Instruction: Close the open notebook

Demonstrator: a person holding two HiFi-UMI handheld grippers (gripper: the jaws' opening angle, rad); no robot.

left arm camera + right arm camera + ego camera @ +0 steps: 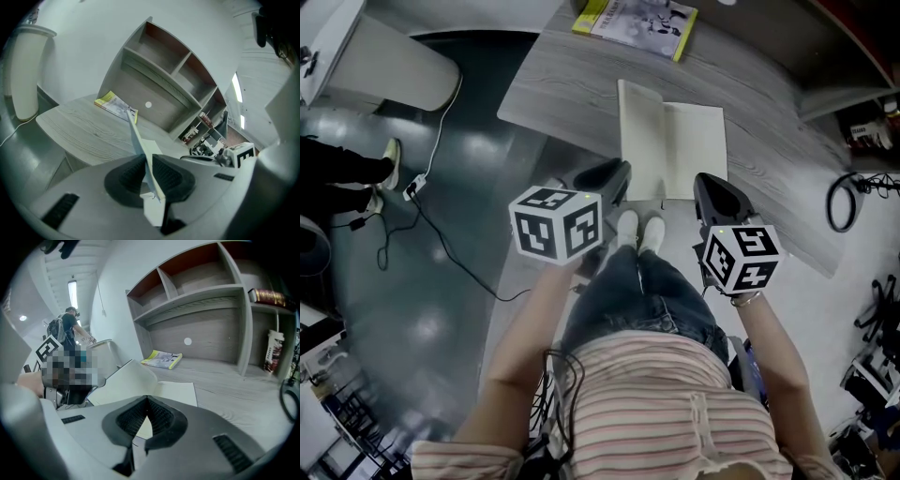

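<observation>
As left gripper (pixel 148 164) jaws pinch the notebook (pixel 694 150), spine pointing away, right gripper (pixel 147 401) jaws sit closed.

We've got a grey wood-grain worktop (pixel 572 94) with a rounded corner. Behind it there's a shelf unit (pixel 159 65), grey outside and reddish-brown inside the compartments. Plain white wall (pixel 79 37) to its left. The floor (pixel 422 309) is dark and glossy with pale light spots on it, and a white cable (pixel 442 114) and a black cable (pixel 455 262) trail across it. Strip light (pixel 72 294) up on the ceiling.
</observation>
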